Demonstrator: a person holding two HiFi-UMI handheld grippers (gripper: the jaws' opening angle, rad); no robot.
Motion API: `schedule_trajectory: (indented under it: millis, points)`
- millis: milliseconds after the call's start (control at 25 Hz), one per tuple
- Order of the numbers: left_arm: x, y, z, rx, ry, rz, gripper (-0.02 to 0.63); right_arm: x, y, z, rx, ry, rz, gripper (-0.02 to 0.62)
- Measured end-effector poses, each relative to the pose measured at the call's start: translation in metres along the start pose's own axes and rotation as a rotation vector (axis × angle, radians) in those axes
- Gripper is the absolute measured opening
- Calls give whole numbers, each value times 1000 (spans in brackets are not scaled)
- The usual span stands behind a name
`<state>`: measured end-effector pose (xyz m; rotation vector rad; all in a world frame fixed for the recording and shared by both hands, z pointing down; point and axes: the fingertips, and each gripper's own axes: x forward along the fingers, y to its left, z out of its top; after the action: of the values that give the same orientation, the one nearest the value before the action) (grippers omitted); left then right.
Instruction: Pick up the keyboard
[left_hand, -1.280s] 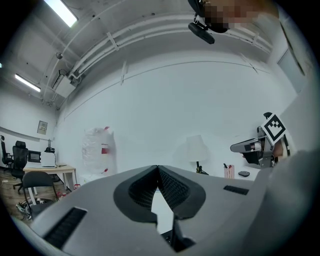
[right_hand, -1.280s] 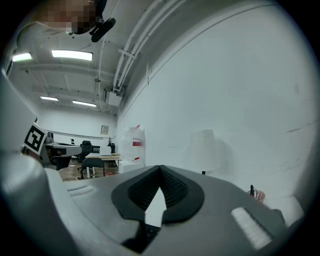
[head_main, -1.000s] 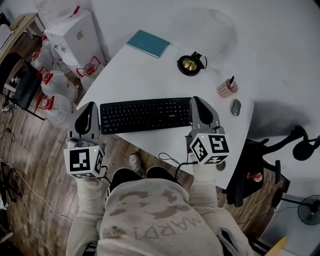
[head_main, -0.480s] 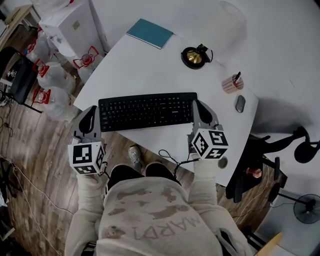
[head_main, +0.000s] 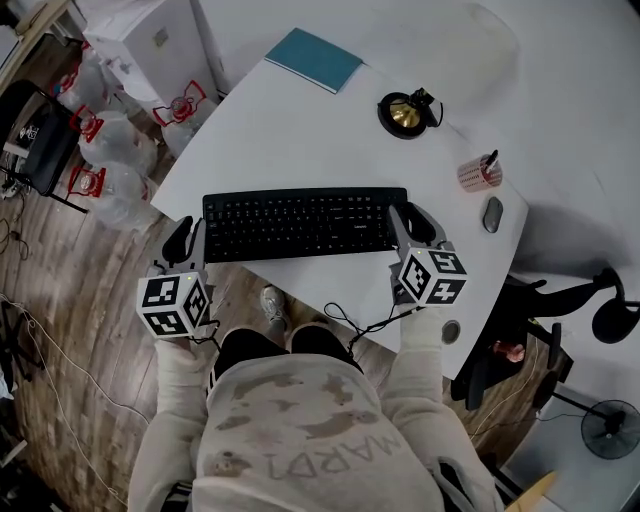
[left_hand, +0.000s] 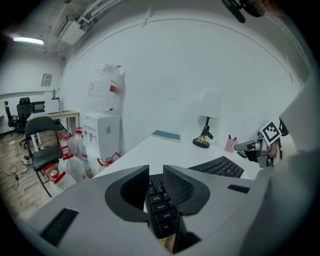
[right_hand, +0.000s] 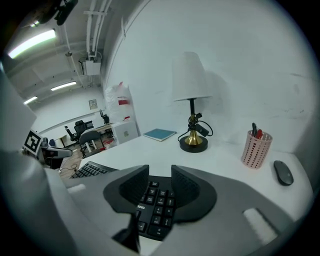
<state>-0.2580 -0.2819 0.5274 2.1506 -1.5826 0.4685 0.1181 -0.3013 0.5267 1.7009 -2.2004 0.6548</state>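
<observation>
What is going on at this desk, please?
A person holds the left gripper at the left end of the black keyboard and the right gripper at its right end. Both pairs of jaws are opening; a keyboard end shows in each gap, ungripped. It lies flat on the white table.

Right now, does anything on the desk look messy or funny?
Only one thing: the keyboard sits skewed to the desk, so its near left corner pokes past the slanted edge, over the wooden floor. The lamp, pen cup, mouse and blue book look tidy; nothing is spilled.
</observation>
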Motion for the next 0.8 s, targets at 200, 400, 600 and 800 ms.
schedule_trajectory:
  millis: [200, 400, 600, 800]
  points:
    - [14, 1, -25, -35, 98, -21, 151, 11, -16, -17, 1, 74, -4, 195]
    - [28, 1, -45, -54, 178, -18, 237, 17, -37, -34, 20, 136, -30, 233]
    - [40, -1, -59, -80, 240, -12, 290, 22, -55, -53, 45, 201, -43, 283]
    - [48, -4, -66, -94, 284, -13, 311, 28, -61, -67, 74, 244, -18, 308]
